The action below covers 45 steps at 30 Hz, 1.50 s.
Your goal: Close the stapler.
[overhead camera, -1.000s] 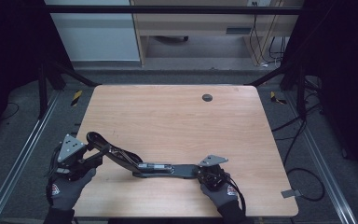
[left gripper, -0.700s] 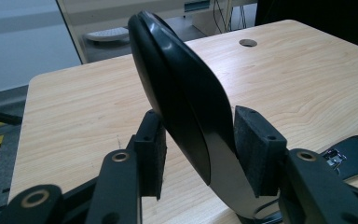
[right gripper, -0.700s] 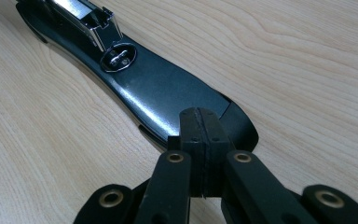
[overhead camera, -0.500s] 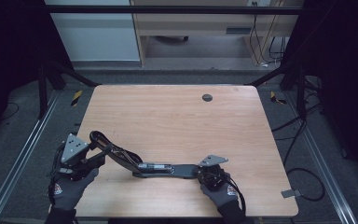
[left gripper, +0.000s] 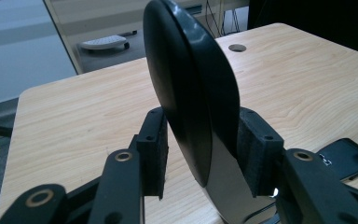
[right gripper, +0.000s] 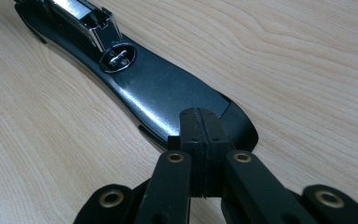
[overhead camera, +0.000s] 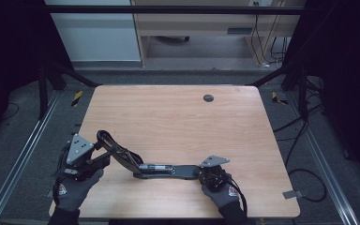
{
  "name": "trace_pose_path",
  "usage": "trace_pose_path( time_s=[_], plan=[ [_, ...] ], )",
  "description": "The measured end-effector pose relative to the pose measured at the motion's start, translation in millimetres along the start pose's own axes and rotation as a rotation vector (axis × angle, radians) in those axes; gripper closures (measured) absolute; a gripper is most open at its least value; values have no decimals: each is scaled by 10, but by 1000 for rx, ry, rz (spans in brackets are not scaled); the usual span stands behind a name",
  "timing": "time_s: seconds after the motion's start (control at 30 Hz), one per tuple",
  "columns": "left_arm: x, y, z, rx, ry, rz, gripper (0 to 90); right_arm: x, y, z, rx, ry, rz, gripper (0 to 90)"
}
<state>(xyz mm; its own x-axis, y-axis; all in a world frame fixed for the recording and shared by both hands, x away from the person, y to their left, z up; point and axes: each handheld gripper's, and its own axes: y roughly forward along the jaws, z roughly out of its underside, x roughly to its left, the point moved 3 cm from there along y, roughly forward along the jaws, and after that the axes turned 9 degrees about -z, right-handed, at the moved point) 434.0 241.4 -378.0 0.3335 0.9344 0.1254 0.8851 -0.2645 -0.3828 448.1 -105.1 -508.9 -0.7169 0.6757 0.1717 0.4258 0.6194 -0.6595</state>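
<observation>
Plywood-pale table [overhead camera: 178, 117] with a grommet hole [overhead camera: 208, 98] carries a glossy black hinged stapler [overhead camera: 159, 168] opened flat near its front edge, left gripper [left gripper: 200, 154] closing onto its raised arm, right gripper [right gripper: 200, 140] shut upon its base.

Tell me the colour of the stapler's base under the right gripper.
Glossy black; the stapler's base shows best in the right gripper view, with a shiny metal plate on it.

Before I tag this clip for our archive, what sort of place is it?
Probably a lab recording station: a bare light wooden table with a cable hole, fenced by black metal frame rails, with loose black cables on grey carpet.
</observation>
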Motion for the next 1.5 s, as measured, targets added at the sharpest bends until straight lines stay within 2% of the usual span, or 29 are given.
trace_pose_path(
  time_s=[1.5],
  plan=[
    [-331,64,-142,-28,68,38,593,0,0,0,0,-1,-1,900]
  ],
)
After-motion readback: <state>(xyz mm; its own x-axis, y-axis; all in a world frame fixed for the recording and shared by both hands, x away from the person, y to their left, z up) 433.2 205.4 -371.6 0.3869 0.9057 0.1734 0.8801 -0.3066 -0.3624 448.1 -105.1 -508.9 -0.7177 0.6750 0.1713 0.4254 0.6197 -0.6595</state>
